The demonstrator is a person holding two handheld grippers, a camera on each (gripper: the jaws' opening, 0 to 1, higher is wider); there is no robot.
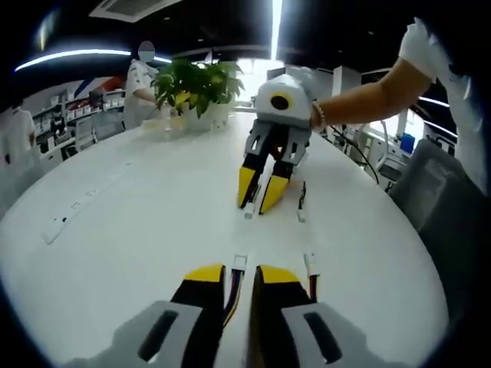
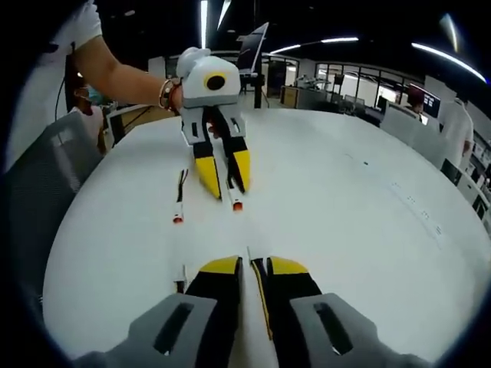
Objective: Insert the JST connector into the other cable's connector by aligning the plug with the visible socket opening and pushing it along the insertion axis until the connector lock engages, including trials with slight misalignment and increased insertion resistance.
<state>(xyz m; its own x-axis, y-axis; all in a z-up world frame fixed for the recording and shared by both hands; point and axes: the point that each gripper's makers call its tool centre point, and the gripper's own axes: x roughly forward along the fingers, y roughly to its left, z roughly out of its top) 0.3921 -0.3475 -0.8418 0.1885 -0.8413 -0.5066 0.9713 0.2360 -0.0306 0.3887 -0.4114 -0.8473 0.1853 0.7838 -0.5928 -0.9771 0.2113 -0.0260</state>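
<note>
- Left gripper view: my left claw rises from the bottom centre of the frame, its jaws narrow around a cable whose white connector sticks out just past the yellow tips.
- A second cable with a white connector lies on the white desk just to the right of my left claw.
- In the upper middle, my right claw points down at the desk with its tips close together over another connector; whether it grips this one I cannot tell here. One more cable lies just to its right.
- A green plant stands at the upper left.
- Right gripper view: my right claw at the bottom centre is nearly closed on a thin cable.
- My left claw is at the upper centre, with two red-tipped connectors and on the desk below it.
</note>
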